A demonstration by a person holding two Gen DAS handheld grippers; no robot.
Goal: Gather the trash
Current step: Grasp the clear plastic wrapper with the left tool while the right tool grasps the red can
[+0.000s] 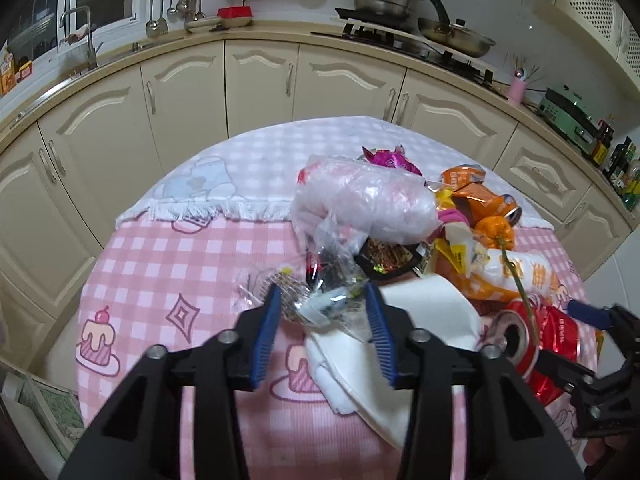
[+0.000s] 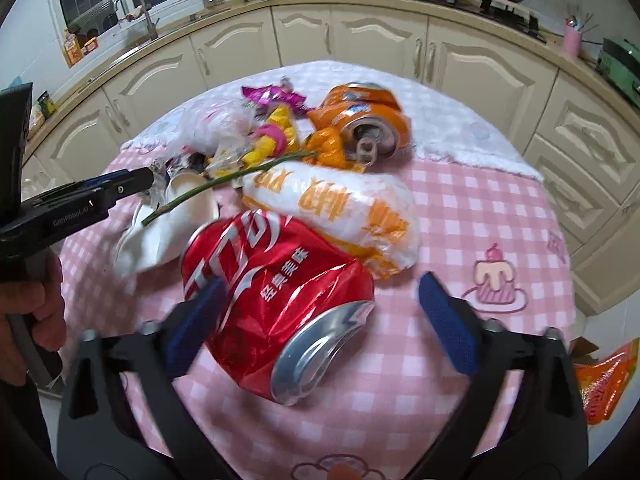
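Right gripper (image 2: 320,312) hangs spread wide around the crushed red aluminium can (image 2: 276,304), whose long axis seemingly runs diagonally, base toward the camera. Left gripper (image 1: 322,320) gapes over crinkled clear plastic wrappers (image 1: 304,300).

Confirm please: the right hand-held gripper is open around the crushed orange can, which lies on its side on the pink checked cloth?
Not quite. The right wrist view shows the right hand-held gripper open around the crushed red can; the orange can lies farther back. The rest holds: it lies on its side on the pink checked cloth.
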